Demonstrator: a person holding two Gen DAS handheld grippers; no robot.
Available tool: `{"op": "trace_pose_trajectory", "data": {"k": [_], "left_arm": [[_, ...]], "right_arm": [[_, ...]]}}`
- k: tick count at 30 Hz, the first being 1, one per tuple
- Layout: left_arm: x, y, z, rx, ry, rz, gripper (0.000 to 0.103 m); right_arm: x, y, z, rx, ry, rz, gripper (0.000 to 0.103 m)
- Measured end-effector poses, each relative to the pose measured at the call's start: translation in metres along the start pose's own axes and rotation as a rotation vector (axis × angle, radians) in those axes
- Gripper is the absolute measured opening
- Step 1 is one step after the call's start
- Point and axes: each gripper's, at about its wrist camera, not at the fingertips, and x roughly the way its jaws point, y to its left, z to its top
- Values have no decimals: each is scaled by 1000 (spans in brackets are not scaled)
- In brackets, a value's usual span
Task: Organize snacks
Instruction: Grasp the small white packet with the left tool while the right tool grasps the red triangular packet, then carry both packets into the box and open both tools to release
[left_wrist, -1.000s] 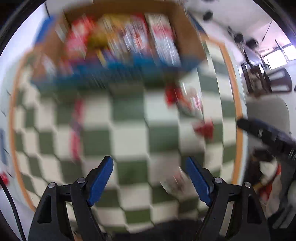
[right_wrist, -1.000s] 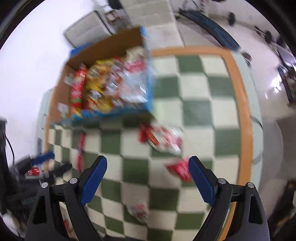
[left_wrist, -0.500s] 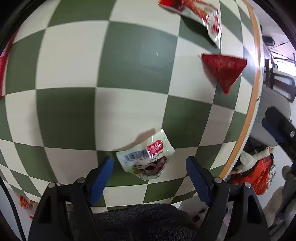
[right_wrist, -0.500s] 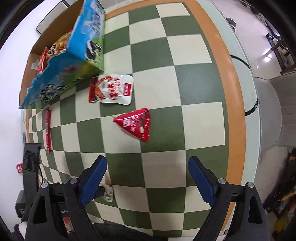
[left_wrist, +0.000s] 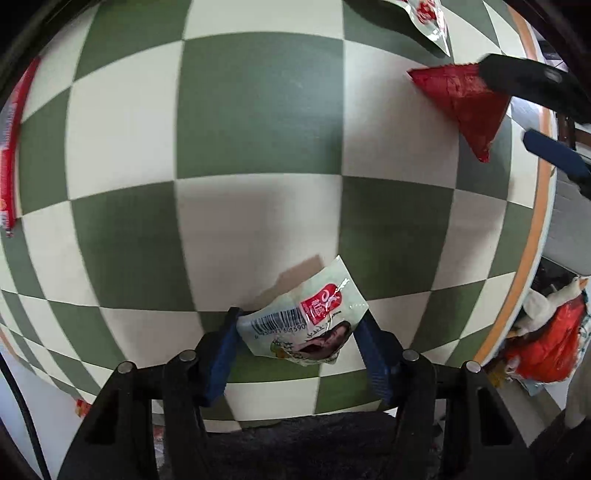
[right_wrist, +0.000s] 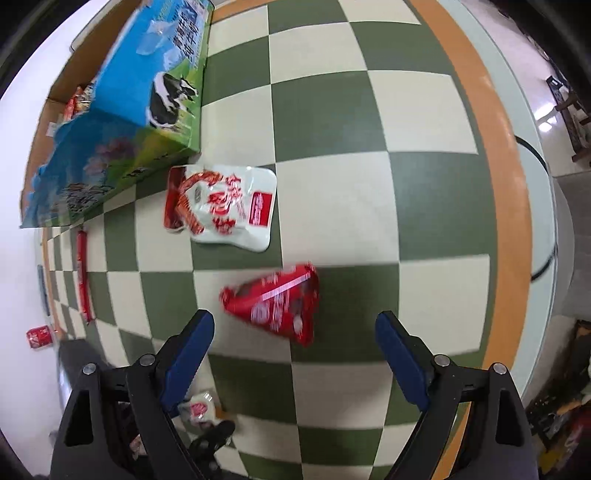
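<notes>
On the checked counter (right_wrist: 369, 206), the sorting is standing partly done: the open carton (right_wrist: 122, 122) at the far side is already holding several packets, while four loose items are still lying outside it. A white-and-red pouch (right_wrist: 221, 203) is lying just beside the carton, a long red stick (right_wrist: 83, 273) is lying near the counter's edge, and a red triangular packet (right_wrist: 277, 302) is sitting ahead of the right gripper (right_wrist: 295, 358), whose jaws are standing wide and empty, not yet around it. The left gripper (left_wrist: 295, 354) is working on the small white packet (left_wrist: 306, 321); its jaws have just been closing and are now grasping that packet by its sides at the near rim. The counter is round, green-and-cream checked with an orange border. Beyond it, pale glossy flooring and dark furniture are showing; a red bag (left_wrist: 546, 350) is lying on the floor.
</notes>
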Motion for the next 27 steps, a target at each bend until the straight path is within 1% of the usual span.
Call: {"op": "trace_pose_trajectory", "data": {"k": [2,3,4,5,6,8,9,12,15,18,23,24,27], "left_arm": [[-1,2,1,-5,-13,13,58],[-1,4,1,-3,-17,16,58],[-2,8,2,-11,-21,20,58],[-3,10,3,-16,-25,21,58],[-3,11,4,-18,-30,22,58],[-7,14,4,-25,-53,32,58],[-7,12,3,-21,-61,35,58],[-18,17,3,-19,-91,44,58],[-36,24,-2,-12,-149,62,58],[-63,33,-10,-8,-213,64,58],[-126,43,-22,3,-359,87,58],[-141,44,-25,5,-391,83,58],[-186,61,-25,7,-459,68,58]], "right_arm": [[8,3,6,2,6,1,82],[13,5,8,2,11,-9,74],[16,7,9,2,13,-6,62],[20,10,9,0,15,-4,56],[22,13,9,-3,8,-13,55],[20,20,5,-19,-20,-45,51],[19,23,3,-28,-33,-49,46],[17,29,-5,-23,-46,-45,44],[13,29,-15,27,-54,2,44],[1,36,-31,44,-70,49,44],[-29,68,-52,10,-100,139,44],[-38,76,-54,-1,-112,161,44],[-69,98,-55,-38,-150,216,44]]}}
